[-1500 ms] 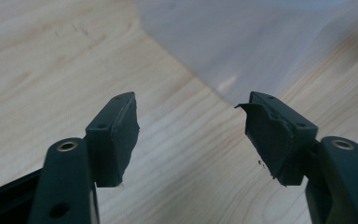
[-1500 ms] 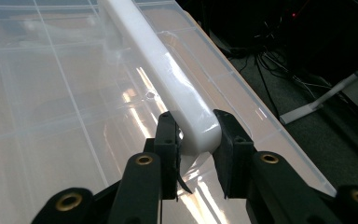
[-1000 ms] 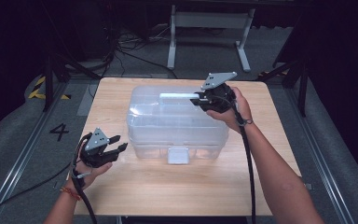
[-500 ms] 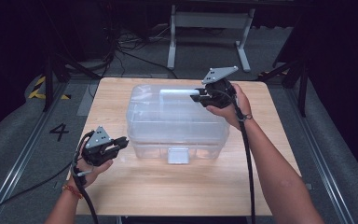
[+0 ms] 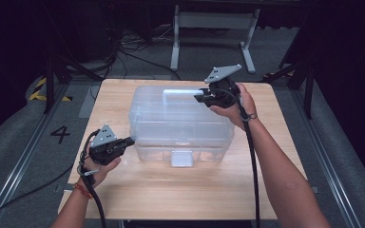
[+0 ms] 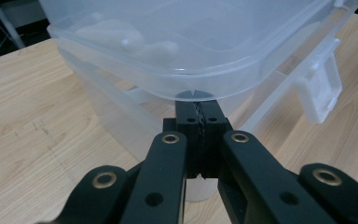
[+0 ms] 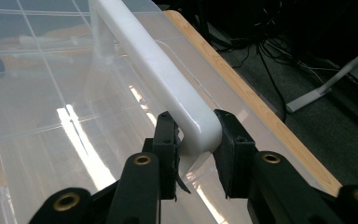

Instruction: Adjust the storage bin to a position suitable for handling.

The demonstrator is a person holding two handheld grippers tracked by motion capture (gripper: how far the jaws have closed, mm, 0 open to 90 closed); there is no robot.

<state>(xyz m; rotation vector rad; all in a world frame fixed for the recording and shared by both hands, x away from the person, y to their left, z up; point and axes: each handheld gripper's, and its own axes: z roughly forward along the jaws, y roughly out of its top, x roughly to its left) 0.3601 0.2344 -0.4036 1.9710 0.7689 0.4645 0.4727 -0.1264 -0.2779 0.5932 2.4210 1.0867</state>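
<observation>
A clear plastic storage box [image 5: 180, 124] with a lid is seen standing at the middle of the wooden table [image 5: 171, 199], a white latch [image 5: 181, 158] at its near side. A white carry handle [image 7: 154, 60] is mounted on the lid, toward the far edge. The handle's end is pinched between the jaws of the right gripper [image 7: 193, 140], one pad pressed on each side; in the high view the right gripper [image 5: 200, 96] is held over the box's far right top. The left gripper [image 5: 130, 140] is placed at the box's near left corner; its jaws have just been closing and are now pressed together with nothing seen between them, tips [image 6: 200, 109] set right under the lid's rim [image 6: 168, 86], touching or just beside it. Pale items inside the box are too blurred to name.
</observation>
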